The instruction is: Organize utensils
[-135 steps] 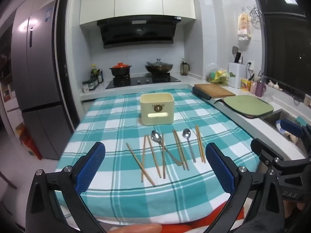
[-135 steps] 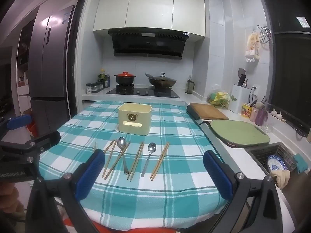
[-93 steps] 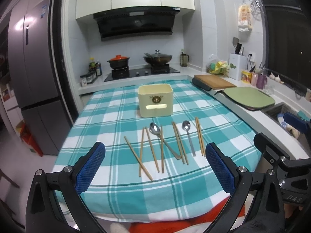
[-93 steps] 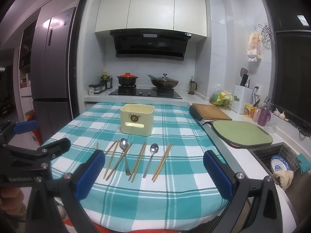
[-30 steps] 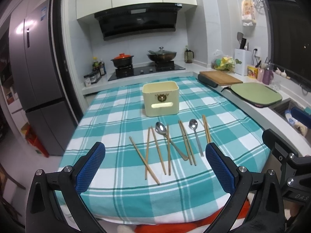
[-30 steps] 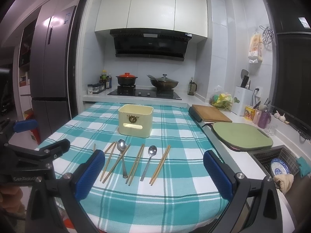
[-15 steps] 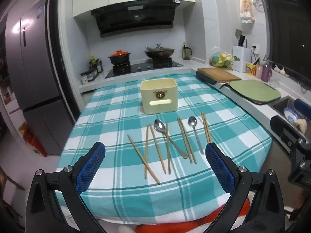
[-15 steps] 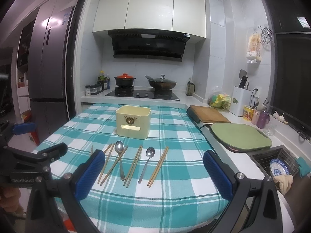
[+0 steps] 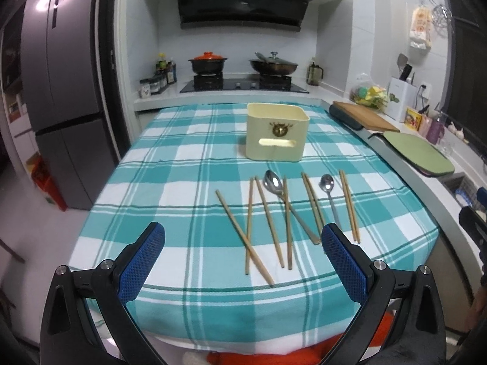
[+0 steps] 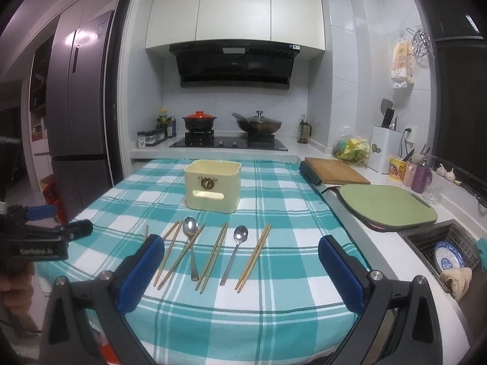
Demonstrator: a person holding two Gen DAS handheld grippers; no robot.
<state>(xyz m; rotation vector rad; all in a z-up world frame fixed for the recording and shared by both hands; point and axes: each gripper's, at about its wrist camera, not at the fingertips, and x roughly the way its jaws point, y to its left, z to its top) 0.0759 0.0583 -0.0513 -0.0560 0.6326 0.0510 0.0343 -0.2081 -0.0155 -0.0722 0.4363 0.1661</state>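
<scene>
Several wooden chopsticks (image 9: 265, 213) and two metal spoons, a large one (image 9: 273, 180) and a small one (image 9: 327, 182), lie in a row on the teal checked tablecloth (image 9: 182, 164). A cream utensil box (image 9: 277, 132) stands behind them. My left gripper (image 9: 243, 261) is open and empty above the near table edge. My right gripper (image 10: 239, 269) is open and empty, just in front of the same row: chopsticks (image 10: 252, 257), large spoon (image 10: 190, 228), small spoon (image 10: 240, 233), box (image 10: 213, 185).
A counter at the right holds a wooden board (image 10: 334, 170) and a green board (image 10: 386, 203); a sink with a plate (image 10: 447, 255) is beyond. A stove with pots (image 10: 228, 140) is at the back. A fridge (image 9: 61, 91) stands at the left.
Both grippers have shifted a little nearer the table; the utensils look slightly closer. Nothing on the table has moved. Both stay open.
</scene>
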